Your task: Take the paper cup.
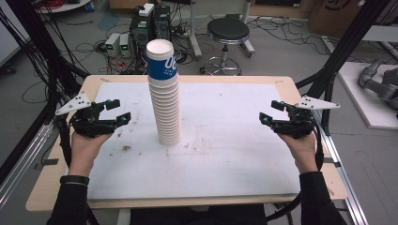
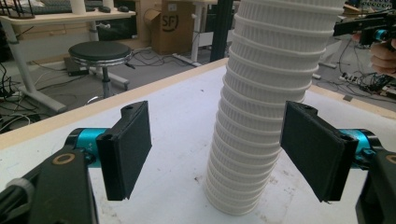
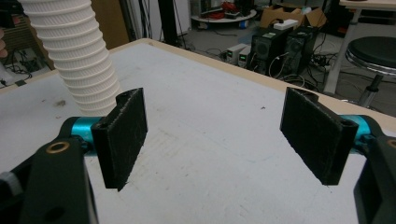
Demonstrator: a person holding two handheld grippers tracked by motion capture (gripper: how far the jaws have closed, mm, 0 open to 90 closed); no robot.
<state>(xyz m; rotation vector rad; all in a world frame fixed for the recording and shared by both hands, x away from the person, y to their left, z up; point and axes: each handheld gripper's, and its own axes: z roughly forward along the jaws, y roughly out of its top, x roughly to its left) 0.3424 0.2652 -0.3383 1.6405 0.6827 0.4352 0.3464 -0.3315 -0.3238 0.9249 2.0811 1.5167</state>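
A tall stack of ribbed white paper cups (image 1: 165,101), topped by a blue-printed cup, is stood upright mid-bench (image 1: 225,159). The left gripper (image 1: 112,112) and right gripper (image 1: 271,112) are held well apart from the stack on either side, fingers (image 2: 128,149) spread open, nothing gripped.

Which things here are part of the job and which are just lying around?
Part of the job: stack of paper cups, left gripper, right gripper, white table mat.
Lying around: black stool, computer towers, cardboard box.
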